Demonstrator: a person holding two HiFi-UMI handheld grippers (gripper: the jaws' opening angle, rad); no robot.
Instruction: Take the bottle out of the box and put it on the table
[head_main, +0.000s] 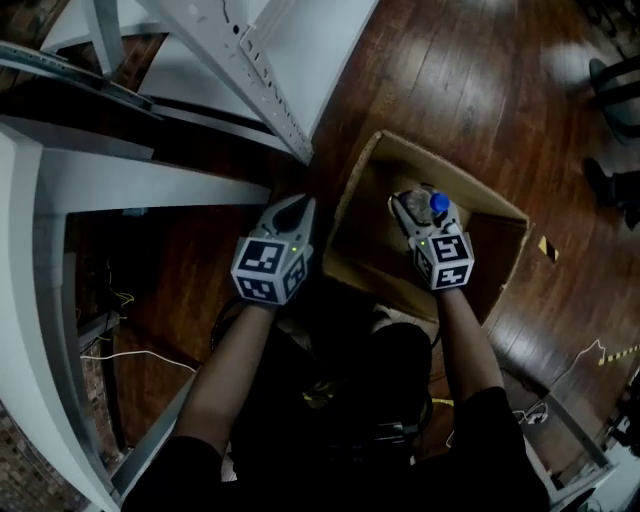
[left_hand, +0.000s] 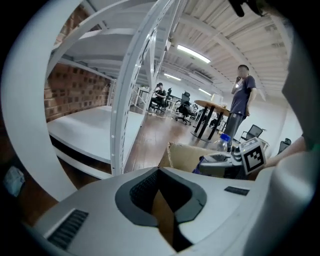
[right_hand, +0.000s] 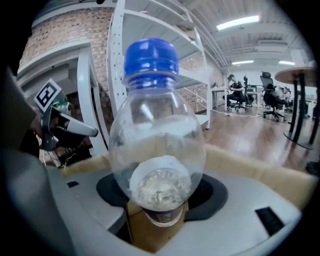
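Site as I read it over the feeds: an open-plan office that doubles as a test floor.

- Floor: dark polished wood planks (head_main: 470, 80), upper right of the head view, with a yellow-black tape mark (head_main: 548, 248) at right.
- Walls: exposed brick (left_hand: 75, 92), left of the left gripper view.
- Fittings: tall white metal racking (left_hand: 125, 100), centre-left; ceiling strip lights (left_hand: 192, 54), upper centre.
- Furniture: swivel office chairs (left_hand: 186, 107) and a round pedestal table (left_hand: 212, 104), mid-frame.
- Occupants: a seated person (left_hand: 161, 92) at a far desk; I log another person standing (left_hand: 243, 95) at right.
- Loose cables (head_main: 110, 350), lower left of the head view.
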